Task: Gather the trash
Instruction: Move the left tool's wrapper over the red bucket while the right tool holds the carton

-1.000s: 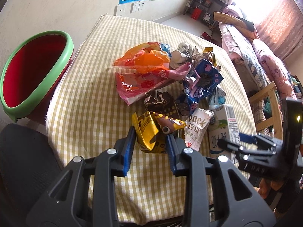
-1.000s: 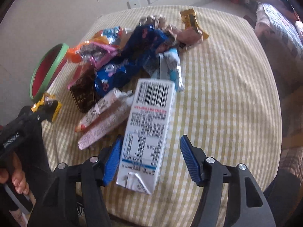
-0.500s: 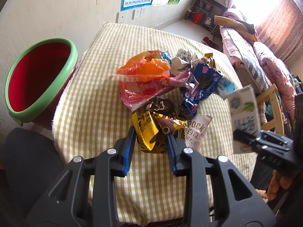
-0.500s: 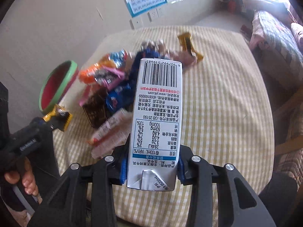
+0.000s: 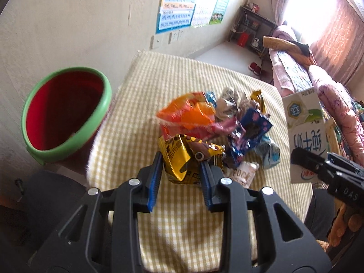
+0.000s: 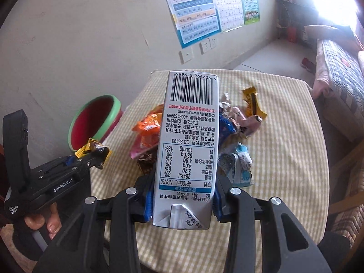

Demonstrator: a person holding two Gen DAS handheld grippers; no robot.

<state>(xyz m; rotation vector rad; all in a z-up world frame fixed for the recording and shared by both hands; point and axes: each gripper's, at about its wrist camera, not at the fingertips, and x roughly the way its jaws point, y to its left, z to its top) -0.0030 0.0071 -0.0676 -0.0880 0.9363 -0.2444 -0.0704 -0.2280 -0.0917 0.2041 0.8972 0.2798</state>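
My left gripper (image 5: 182,159) is shut on a crumpled yellow snack wrapper (image 5: 182,157), held above the table's near edge; the same wrapper (image 6: 94,151) shows at the left gripper's tip in the right wrist view. My right gripper (image 6: 182,195) is shut on a white milk carton (image 6: 188,136), lifted clear of the table with its barcode end pointing away; the carton (image 5: 304,132) also appears at the right of the left wrist view. A pile of wrappers (image 5: 216,122) lies mid-table. The red bin with a green rim (image 5: 66,113) stands left of the table.
The round table has a yellow checked cloth (image 6: 284,136). A bed with pink bedding (image 5: 318,84) runs along the right side, and a wooden chair (image 5: 331,132) stands by the table. Posters (image 6: 195,9) hang on the wall behind. A dark seat (image 5: 52,195) sits near the bin.
The right gripper closed on the milk carton and lifted it off the table. The left gripper rose a little with the yellow wrapper still in it.
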